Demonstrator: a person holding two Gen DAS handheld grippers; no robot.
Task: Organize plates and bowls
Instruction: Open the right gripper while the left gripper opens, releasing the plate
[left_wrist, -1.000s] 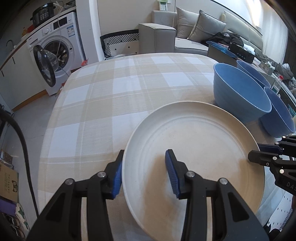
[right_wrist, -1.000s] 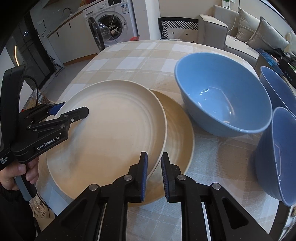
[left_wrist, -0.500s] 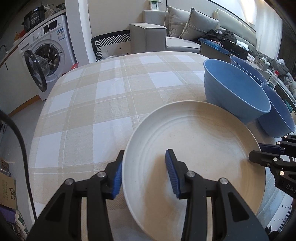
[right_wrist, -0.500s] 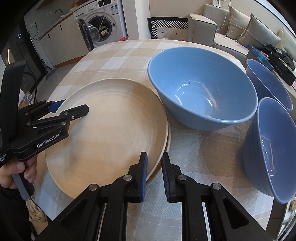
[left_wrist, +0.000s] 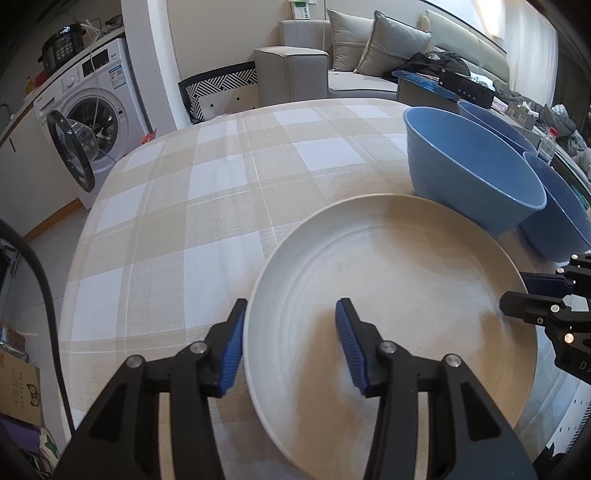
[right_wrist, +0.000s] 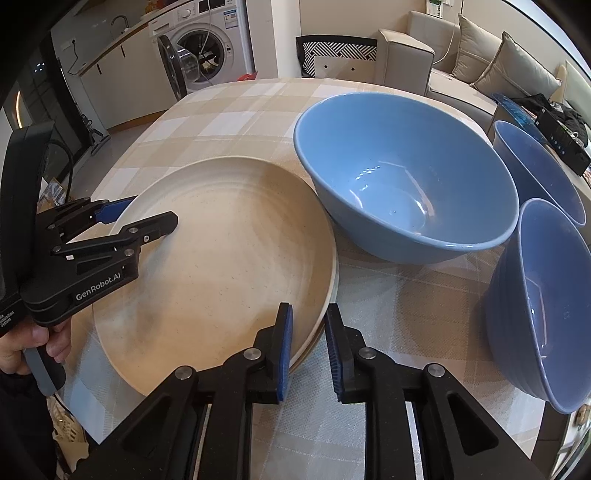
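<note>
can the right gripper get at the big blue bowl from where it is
Probably yes. The right gripper, jaws opening astride the stacked plates' rim, has the big blue bowl just beyond, with only bare tablecloth between; it must let go first.

washing machine (left_wrist: 92, 122), sofa (left_wrist: 354, 62), checked tablecloth (left_wrist: 221, 192)

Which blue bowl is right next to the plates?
The biggest blue bowl, the leftmost one in the right wrist view. Its side reaches the stacked plates; the other two bowls stand farther right.
</note>
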